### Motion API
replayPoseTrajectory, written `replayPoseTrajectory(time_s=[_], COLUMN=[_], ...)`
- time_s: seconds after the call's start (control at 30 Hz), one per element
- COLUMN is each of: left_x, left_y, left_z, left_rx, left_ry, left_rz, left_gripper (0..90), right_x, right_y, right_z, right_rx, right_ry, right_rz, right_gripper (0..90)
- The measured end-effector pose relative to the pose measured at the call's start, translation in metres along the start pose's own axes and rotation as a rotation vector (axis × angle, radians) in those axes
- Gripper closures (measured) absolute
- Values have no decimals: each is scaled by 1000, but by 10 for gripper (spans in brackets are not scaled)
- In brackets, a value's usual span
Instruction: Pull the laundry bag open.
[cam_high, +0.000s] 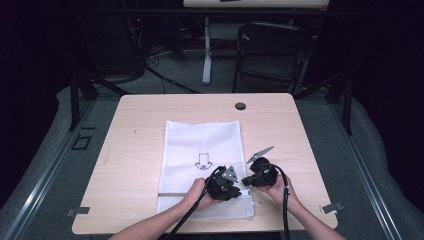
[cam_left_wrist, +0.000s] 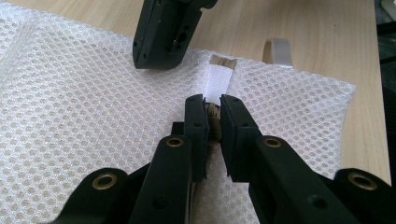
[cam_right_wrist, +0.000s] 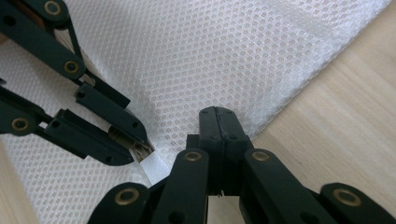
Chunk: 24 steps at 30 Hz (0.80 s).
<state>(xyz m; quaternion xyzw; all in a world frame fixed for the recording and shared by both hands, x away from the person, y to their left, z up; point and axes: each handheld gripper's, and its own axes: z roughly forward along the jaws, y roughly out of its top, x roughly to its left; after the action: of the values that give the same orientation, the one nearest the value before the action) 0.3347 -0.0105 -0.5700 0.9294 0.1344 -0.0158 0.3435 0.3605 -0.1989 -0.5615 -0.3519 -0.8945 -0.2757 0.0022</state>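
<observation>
Here the white mesh laundry bag (cam_high: 202, 165) lies flat on the light wooden bench (cam_high: 135, 150). At its near edge, the left claw (cam_left_wrist: 212, 109) pinches the small zipper pull (cam_left_wrist: 214, 116), while the right claw (cam_right_wrist: 218, 122) is fully closed, clamping the mesh.

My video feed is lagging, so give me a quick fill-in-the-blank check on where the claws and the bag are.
1. The white mesh bag lies flat on the wooden ____.
2. The left claw is shut on the bag's zipper ____.
3. The right claw has its jaws fully ____.
4. The black outline printed on the bag is an ____.

Missing words: table; pull; closed; arrow
</observation>
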Motion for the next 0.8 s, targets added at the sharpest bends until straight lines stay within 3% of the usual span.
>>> replayPoseTrajectory(time_s=[0.07, 0.13, 0.17, 0.2, 0.27, 0.57, 0.73, 0.8], left_x=[-1, -1, -1, -1, -1, -3, -4, -5], left_y=[0, 0, 0, 0, 0, -1, 0, 0], left_z=[1, 1, 1, 0, 1, 1, 1, 0], left_rx=[-3, -3, -5, -3, -3, 2, 5, 12], left_ry=[2, 1, 1, 1, 7, 27, 32, 44], left_rz=[-1, -3, -3, -4, 0, 6, 10, 10], left_gripper=[818, 819, 818, 818, 818, 819, 822, 822], right_x=[3, 6, 6, 8, 10, 15, 18, 19], right_y=[2, 2, 2, 1, 0, -4, -4, -4], right_z=[-6, -10, -12, -12, -12, -8, -3, -3], right_rx=[-5, -29, 1, -4, 37, 67, 77, 86], right_ry=[-9, 24, 19, 23, 25, 55, 52, 34], right_rz=[-22, 4, -24, -14, -21, -35, -35, -57], right_gripper=[900, 900, 900, 900, 900, 900, 900, 900])
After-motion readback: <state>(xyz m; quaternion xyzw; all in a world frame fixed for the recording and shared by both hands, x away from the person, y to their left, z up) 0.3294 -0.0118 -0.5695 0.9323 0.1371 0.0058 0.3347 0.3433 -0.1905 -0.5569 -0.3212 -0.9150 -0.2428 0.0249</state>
